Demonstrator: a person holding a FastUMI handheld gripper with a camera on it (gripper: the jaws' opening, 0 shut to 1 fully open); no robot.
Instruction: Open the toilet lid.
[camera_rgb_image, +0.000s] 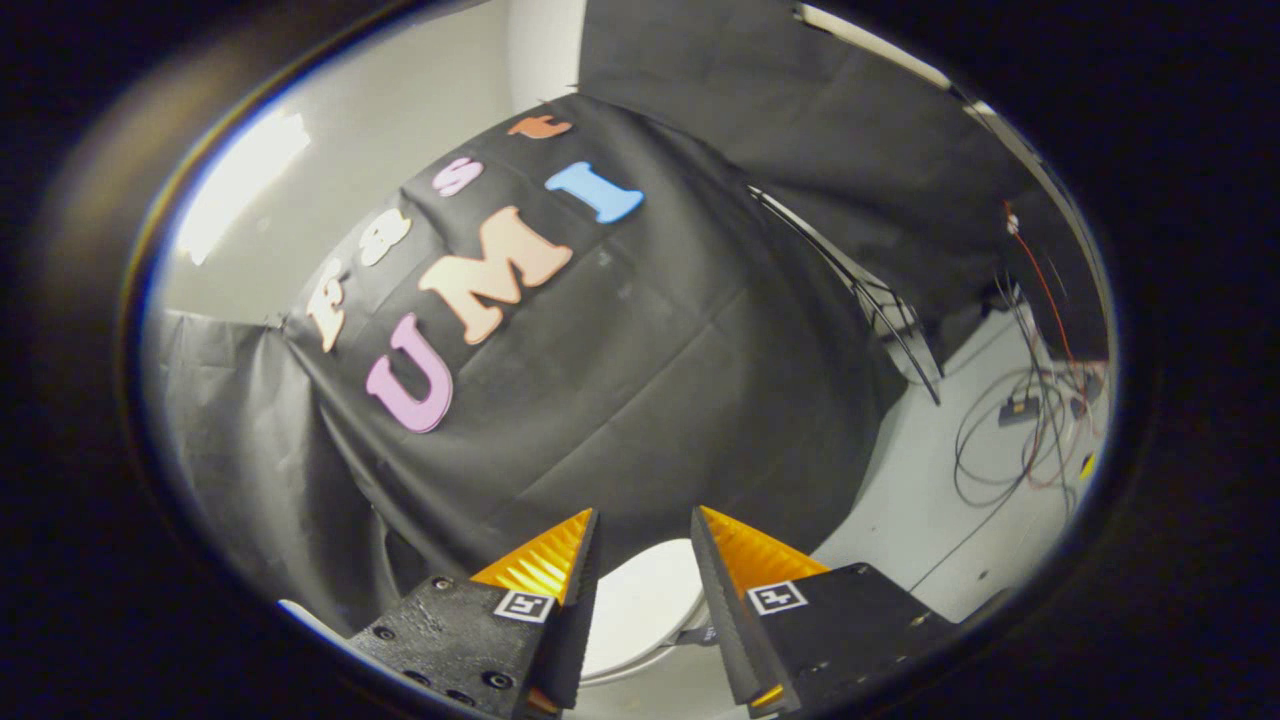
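Observation:
The white toilet lid (640, 605) shows as a rounded white shape low down, seen through the gap between my two fingers and below them. It lies against the foot of the black cloth wall. My gripper (645, 525) is open, its two fingers apart with nothing pressed between them. The fingers hang above the lid and do not touch it. Most of the toilet is hidden behind the fingers.
The black cloth wall (620, 370) rises just beyond the fingers. To the right lies pale floor (920, 510) with loose cables (1010, 440) and a small black box. A black metal frame (880, 310) leans beside the cloth.

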